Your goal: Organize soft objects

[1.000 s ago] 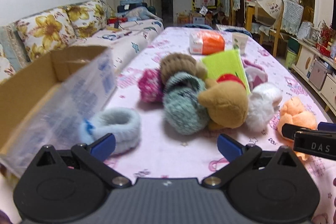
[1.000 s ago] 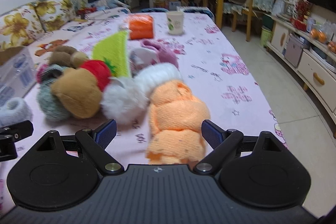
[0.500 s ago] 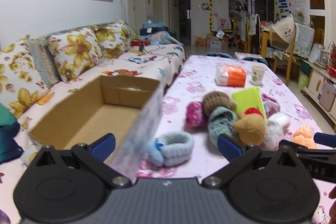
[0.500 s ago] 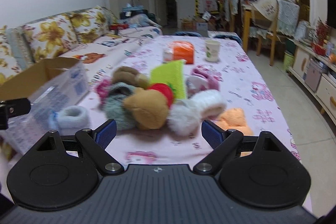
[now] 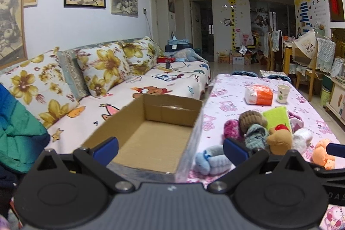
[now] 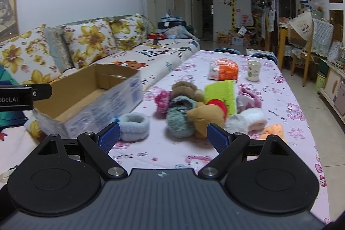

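Note:
A heap of soft toys lies mid-table: a tan plush (image 6: 203, 114), a grey-green knitted piece (image 6: 180, 114), a pink one (image 6: 162, 100), a brown one (image 6: 185, 87), a white fluffy one (image 6: 248, 120), an orange plush (image 5: 323, 153) and a green cloth (image 6: 222, 92). A pale blue fluffy ring (image 6: 134, 125) lies apart, beside an empty cardboard box (image 5: 151, 137) at the table's left edge. My left gripper (image 5: 170, 149) hovers open over the box's near end. My right gripper (image 6: 162, 139) is open above the table, short of the heap, holding nothing.
An orange-and-white packet (image 6: 223, 72) and a paper cup (image 6: 253, 71) stand farther back on the pink tablecloth (image 6: 280, 96). A floral sofa (image 5: 107, 70) runs along the left. Chairs and shelves line the right side of the room.
Both grippers have pulled back and risen from the toys. The left one has swung left over the box; the orange plush that sat between the right fingers is now off to the right.

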